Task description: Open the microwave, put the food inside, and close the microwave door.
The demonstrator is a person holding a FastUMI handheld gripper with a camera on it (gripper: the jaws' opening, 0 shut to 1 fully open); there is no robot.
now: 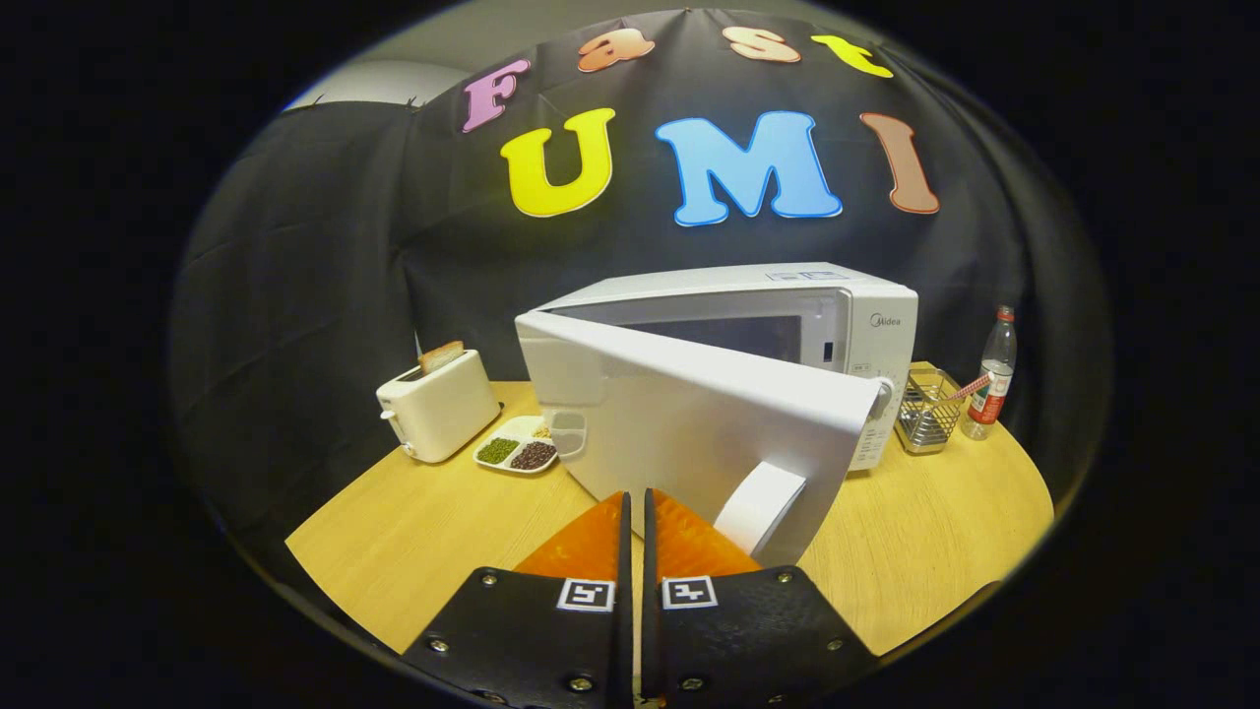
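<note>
While your gripper [635,507] has its fingers close together with nothing between them, the microwave [787,325] stands just ahead on the table [423,522]. Its door [689,414] is half open and blocks your way, and the handle [758,507] is just beside the fingertips. Left of it you see a toaster [438,404] and a divided plate [517,448] with food. To the right stand a wire basket [927,409] and a bottle [992,379].

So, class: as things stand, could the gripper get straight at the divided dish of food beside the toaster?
Probably not straight. The gripper is shut, just behind the half-open microwave door. The dish lies beyond the door's hinge side, so it would likely have to swing round towards the toaster.
</note>
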